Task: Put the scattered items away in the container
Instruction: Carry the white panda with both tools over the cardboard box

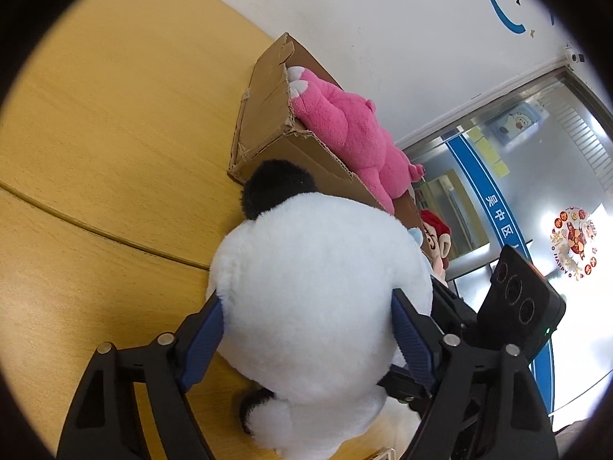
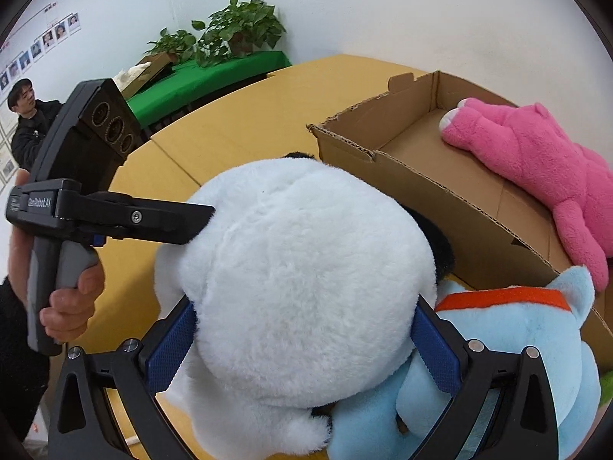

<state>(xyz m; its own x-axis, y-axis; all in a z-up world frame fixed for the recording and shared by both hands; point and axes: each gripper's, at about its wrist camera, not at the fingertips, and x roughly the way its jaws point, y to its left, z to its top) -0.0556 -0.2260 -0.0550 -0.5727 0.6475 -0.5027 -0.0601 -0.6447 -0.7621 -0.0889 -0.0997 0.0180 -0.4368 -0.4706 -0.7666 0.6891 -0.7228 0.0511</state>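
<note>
Both grippers are clamped on the big white panda [image 2: 299, 268] at once: the left gripper [image 1: 306, 329] squeezes one side of its head, the right gripper [image 2: 302, 341] the other. The panda sits on the table [image 1: 95, 134] just beside the box [image 2: 421, 176]. A pink plush [image 2: 544, 161] already lies in the box, and a blue plush [image 2: 509, 345] leans against its near wall.
</note>
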